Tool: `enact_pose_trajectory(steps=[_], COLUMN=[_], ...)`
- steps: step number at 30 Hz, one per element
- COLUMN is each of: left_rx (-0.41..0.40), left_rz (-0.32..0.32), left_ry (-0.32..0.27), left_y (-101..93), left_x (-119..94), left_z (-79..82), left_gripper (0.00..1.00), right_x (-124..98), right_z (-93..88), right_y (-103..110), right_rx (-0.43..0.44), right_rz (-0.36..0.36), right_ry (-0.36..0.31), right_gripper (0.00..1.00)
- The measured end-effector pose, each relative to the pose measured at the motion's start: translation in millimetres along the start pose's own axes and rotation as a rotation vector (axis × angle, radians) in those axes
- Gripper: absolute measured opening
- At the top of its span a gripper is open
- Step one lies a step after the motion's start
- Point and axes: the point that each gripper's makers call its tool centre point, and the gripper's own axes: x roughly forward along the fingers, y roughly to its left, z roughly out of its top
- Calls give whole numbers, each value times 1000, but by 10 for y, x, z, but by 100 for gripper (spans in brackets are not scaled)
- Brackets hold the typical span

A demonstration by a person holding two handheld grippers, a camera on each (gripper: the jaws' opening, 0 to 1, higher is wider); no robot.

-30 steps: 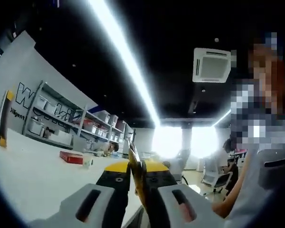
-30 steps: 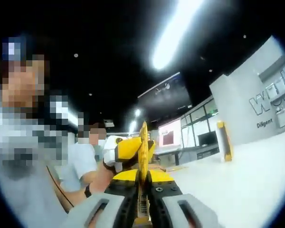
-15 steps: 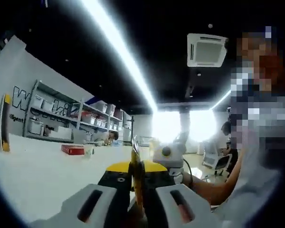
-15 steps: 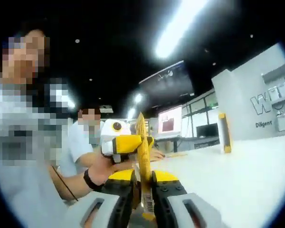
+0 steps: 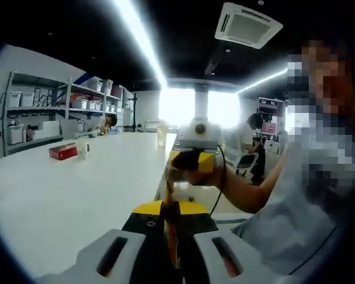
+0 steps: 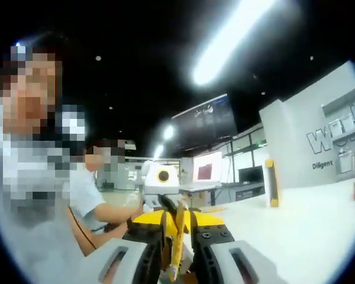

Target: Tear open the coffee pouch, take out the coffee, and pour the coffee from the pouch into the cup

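The coffee pouch is a thin yellow-brown strip seen edge-on, and my left gripper is shut on it. Further along the same strip, my right gripper comes in with yellow jaws closed on the pouch's far end, a person's hand behind it. In the right gripper view, the yellow pouch stands between the closed jaws of my right gripper, and the left gripper faces it just beyond. A white cup stands far off on the white table.
A red box lies beside the white cup, and a pale tumbler stands further back. Shelving with bins lines the left wall. A person sits close on the right, and another person sits behind.
Both views have swung down toward the table. The right gripper has come into the left gripper view and risen in it. In the right gripper view the pouch stands shorter and the left gripper looks smaller.
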Motion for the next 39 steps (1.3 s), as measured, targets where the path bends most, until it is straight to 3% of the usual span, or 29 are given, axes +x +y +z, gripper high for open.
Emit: enact_pose_trajectory(steps=[5, 9, 13, 22, 25, 27, 29, 32, 35, 36, 39], left_rx=[-16, -25, -34, -42, 123, 203, 146, 126, 104, 95, 39], left_rz=[-52, -60, -77, -98, -47, -18, -49, -78, -100, -95, -74], left_ry=[-26, -15, -22, -52, -152, -165, -162, -206, -200, -189, -177], left_y=[-139, -248, -349, -401, -329, -319, -358, -385, -402, -388, -312], left_x=[18, 6, -24, -23, 7, 22, 49, 64, 82, 93, 87], left_z=[44, -35, -17, 8, 133, 123, 105, 170, 152, 130, 120], left_gripper=[9, 10, 10, 10, 11, 18, 24, 24, 19, 14, 11], right_x=[104, 191, 247, 222, 200, 184, 176, 165, 165, 165, 187], right_z=[-46, -65, -131, -84, -5, 8, 89, 148, 137, 132, 118], right_y=[44, 159, 239, 282, 237, 210, 221, 212, 175, 175, 174], right_rx=[-5, 17, 37, 121, 129, 132, 163, 175, 155, 148, 113], right_rz=[-10, 32, 56, 63, 41, 31, 47, 46, 21, 19, 7], right_ry=[32, 31, 49, 47, 3, -3, -52, -87, -76, -71, -58], right_gripper=[15, 11, 7, 5, 4, 4, 4, 4, 4, 4, 4])
